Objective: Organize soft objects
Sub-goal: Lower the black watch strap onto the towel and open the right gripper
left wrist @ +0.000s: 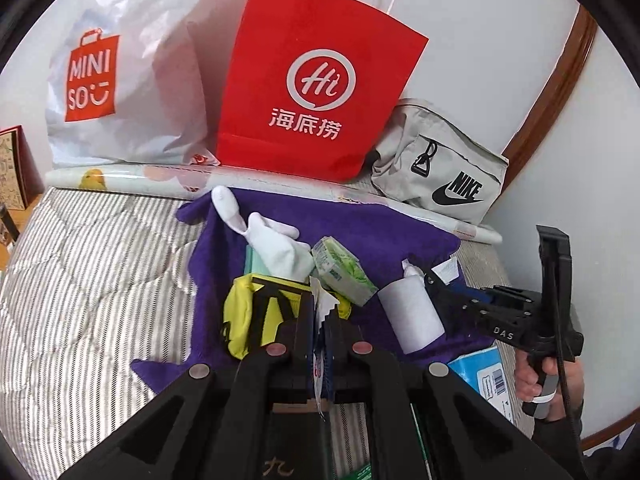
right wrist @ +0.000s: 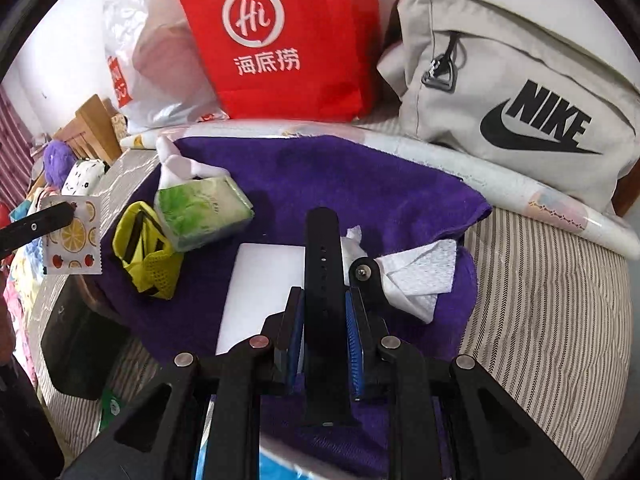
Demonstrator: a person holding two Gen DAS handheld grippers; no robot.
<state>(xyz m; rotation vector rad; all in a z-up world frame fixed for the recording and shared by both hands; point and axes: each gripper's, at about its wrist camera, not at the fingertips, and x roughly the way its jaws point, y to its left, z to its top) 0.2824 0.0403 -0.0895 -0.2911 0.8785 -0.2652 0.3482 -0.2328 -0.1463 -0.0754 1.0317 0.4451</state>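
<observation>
**Two claws over the purple towel**

Only the right wrist view shows the fruit-print sachet [right wrist: 72, 236] whole, pinched by the left claw [left wrist: 322, 320]. The right claw [right wrist: 324, 312] clamps a black strap [right wrist: 323, 248] above the purple towel [right wrist: 320, 176] on the bed.

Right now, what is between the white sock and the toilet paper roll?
The green tissue pack lies on the purple towel between the white sock and the toilet paper roll. The left wrist view shows it best.

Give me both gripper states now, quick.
Left gripper: shut on a thin fruit-print packet.
Right gripper: shut on a black strap.
</observation>
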